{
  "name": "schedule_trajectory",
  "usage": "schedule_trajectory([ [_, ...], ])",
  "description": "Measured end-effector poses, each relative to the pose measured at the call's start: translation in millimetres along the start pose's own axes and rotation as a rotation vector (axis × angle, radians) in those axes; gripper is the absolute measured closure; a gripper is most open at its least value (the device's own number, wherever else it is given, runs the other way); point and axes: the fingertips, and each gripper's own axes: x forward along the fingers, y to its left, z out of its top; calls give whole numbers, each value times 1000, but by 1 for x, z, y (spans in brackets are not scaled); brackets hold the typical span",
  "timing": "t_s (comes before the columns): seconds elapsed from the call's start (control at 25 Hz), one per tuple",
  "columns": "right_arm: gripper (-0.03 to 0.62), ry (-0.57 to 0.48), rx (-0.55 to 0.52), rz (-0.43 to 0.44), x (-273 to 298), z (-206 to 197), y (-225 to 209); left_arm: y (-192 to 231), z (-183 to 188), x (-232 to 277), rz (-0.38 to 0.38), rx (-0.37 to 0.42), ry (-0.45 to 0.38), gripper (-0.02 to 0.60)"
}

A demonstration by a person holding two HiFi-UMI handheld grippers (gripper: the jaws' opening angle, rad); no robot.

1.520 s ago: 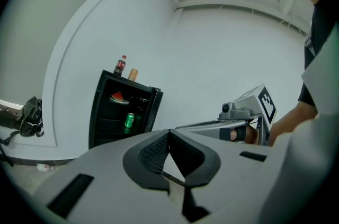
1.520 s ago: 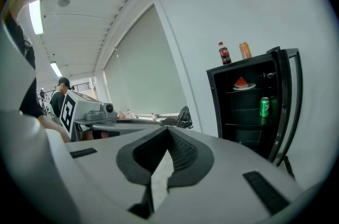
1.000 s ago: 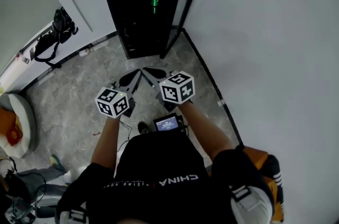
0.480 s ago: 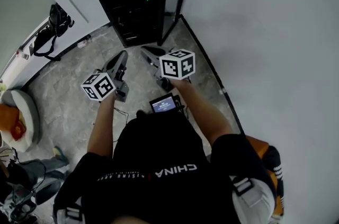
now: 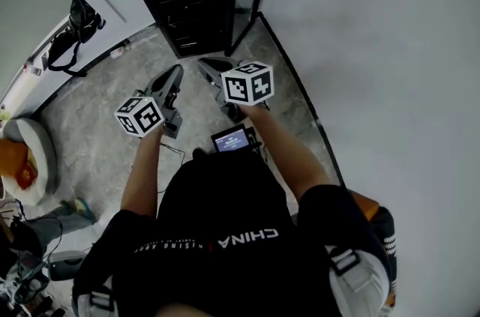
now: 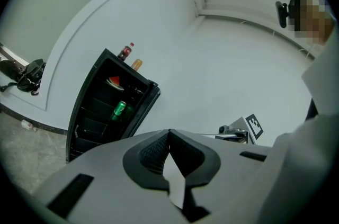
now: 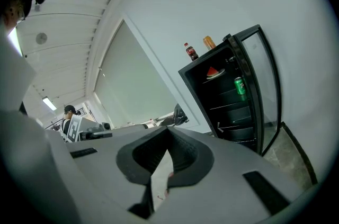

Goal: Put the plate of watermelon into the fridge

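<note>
- My left hand-held gripper (image 6: pixel 169 132) has its jaws pressed together at the tips, nothing between them; I hold it over the floor (image 5: pixel 97 106), well apart from the fridge (image 5: pixel 191 16)
- My right hand-held gripper (image 7: pixel 168 128) is closed the same way, also empty
- The plate of watermelon (image 7: pixel 214 73) sits on the fridge's top shelf; a green can (image 7: pixel 239 85) stands on the shelf below
- The fridge door (image 7: pixel 265 90) stands open

Watermelon plate (image 7: pixel 214 73) rests high inside the open black fridge (image 7: pixel 194 91).
</note>
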Motion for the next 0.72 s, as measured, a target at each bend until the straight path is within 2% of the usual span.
schedule_trajectory([
  [0.52, 579, 33, -29, -25, 0, -4, 1, -2, -3, -6, 14, 6, 6, 569],
  [0.72, 579, 45, -30, -37, 1, 1, 3, -5, 5, -5, -7, -14, 0, 569],
])
